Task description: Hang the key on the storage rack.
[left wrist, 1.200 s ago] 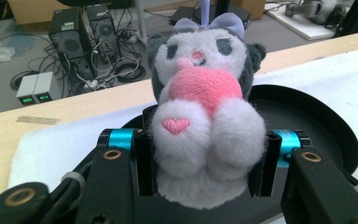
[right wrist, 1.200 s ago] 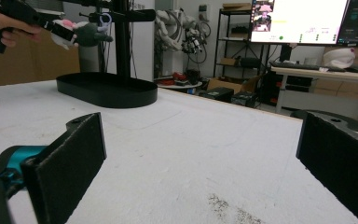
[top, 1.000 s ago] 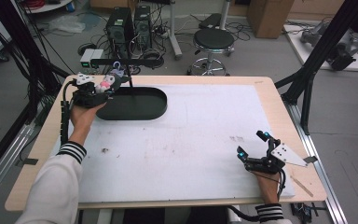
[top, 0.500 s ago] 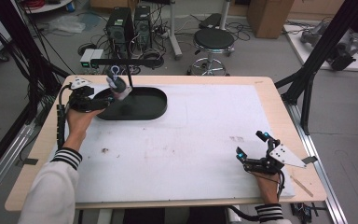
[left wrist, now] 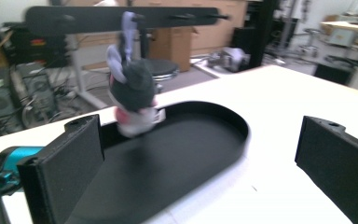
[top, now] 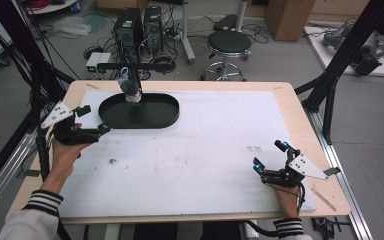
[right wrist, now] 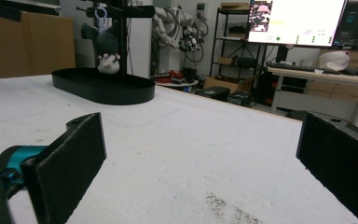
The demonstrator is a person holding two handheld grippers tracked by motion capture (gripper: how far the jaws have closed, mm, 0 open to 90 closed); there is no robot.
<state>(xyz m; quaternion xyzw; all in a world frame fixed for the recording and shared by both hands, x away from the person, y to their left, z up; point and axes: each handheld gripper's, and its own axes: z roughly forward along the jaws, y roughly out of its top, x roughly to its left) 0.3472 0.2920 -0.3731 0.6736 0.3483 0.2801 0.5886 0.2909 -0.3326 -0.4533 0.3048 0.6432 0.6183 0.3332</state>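
The plush toy [top: 130, 86] hangs beyond the left gripper [top: 93, 120] (jaws apart).

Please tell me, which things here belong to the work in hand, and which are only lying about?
Work: plush toy hanging from the black rack; oval black tray; left claw, open.
Lying about: right claw, open; round stool; computer towers.

Plush toy [top: 129, 86] hanging from stand [top: 130, 66] over tray [top: 160, 116], tray at table's [top: 220, 150] far left
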